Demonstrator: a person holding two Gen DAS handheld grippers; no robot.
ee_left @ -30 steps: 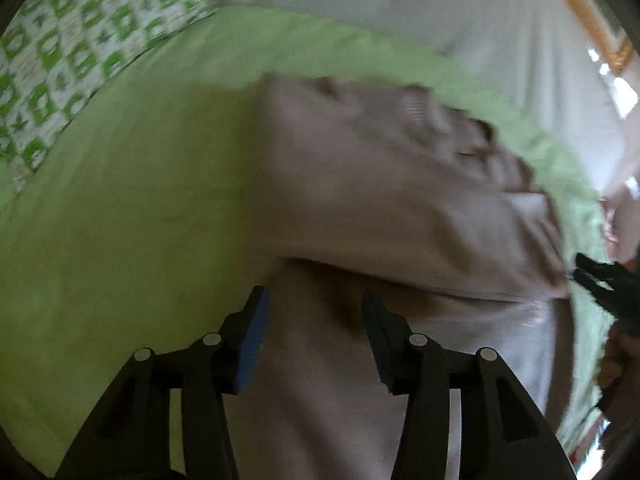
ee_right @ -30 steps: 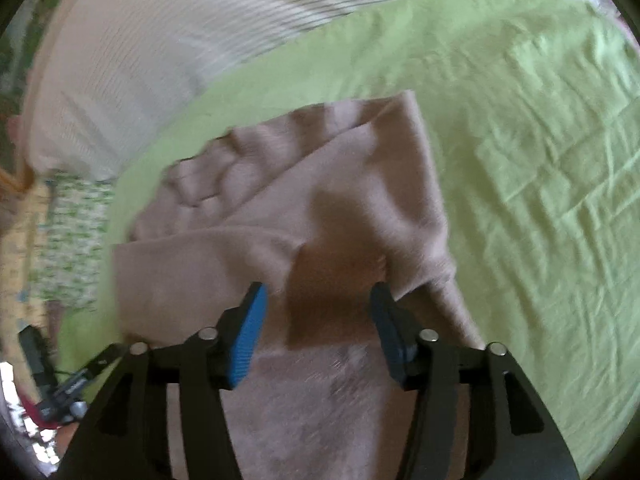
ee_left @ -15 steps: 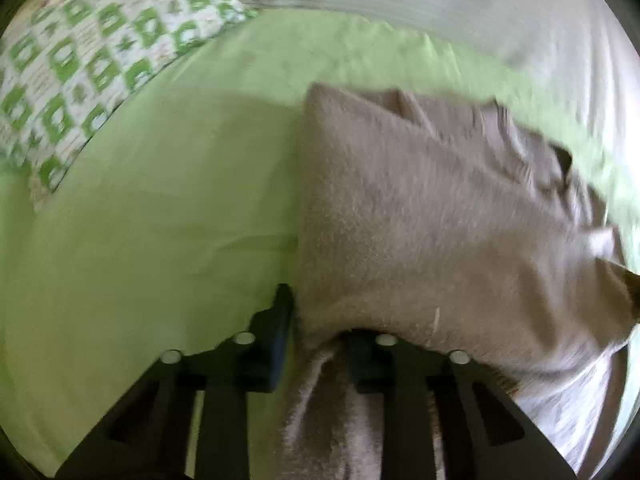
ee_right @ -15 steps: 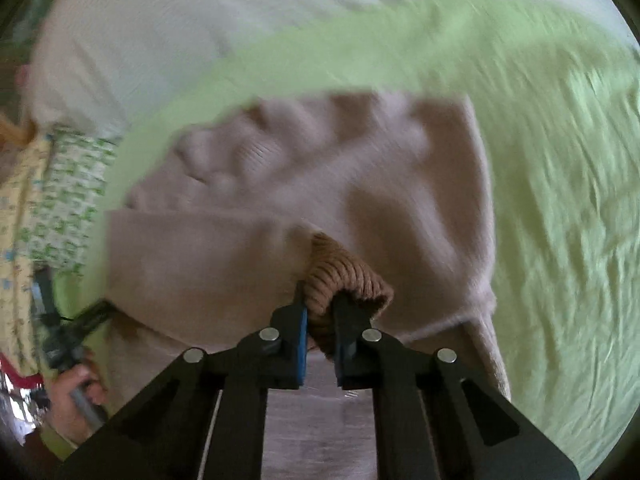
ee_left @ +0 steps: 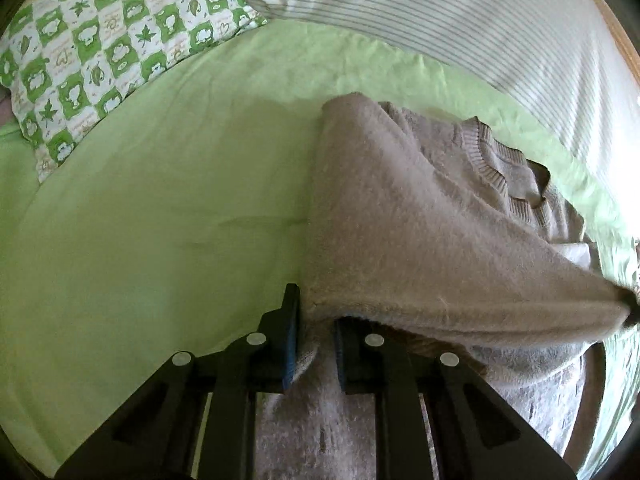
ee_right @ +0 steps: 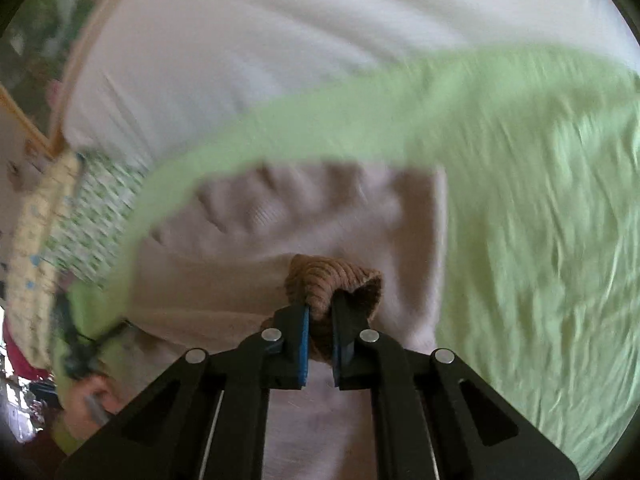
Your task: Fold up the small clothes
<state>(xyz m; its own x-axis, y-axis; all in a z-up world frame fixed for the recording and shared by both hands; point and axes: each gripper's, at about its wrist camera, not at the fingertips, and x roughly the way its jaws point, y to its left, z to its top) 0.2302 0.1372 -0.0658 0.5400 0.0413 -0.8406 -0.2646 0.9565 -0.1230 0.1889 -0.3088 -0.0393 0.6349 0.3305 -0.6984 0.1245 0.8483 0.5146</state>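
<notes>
A beige knitted sweater (ee_left: 420,216) lies on a light green bed sheet (ee_left: 160,220). Its ribbed collar shows at the far right of the left wrist view. My left gripper (ee_left: 316,336) is shut on the sweater's near left edge and holds it lifted off the sheet. The fabric stretches taut to the right, where the other gripper's tip shows. In the right wrist view my right gripper (ee_right: 320,332) is shut on a bunched ribbed edge of the sweater (ee_right: 336,208). That view is blurred.
A green and white patterned pillow (ee_left: 100,48) lies at the far left. A white striped duvet (ee_left: 440,20) runs along the back of the bed. Open green sheet (ee_right: 540,220) lies to the right of the sweater. A wooden bed frame (ee_right: 80,52) shows far left.
Both grippers were open above the sweater one second ago. They have since shut on its near edge and lifted it, pulling the fabric taut between them.
</notes>
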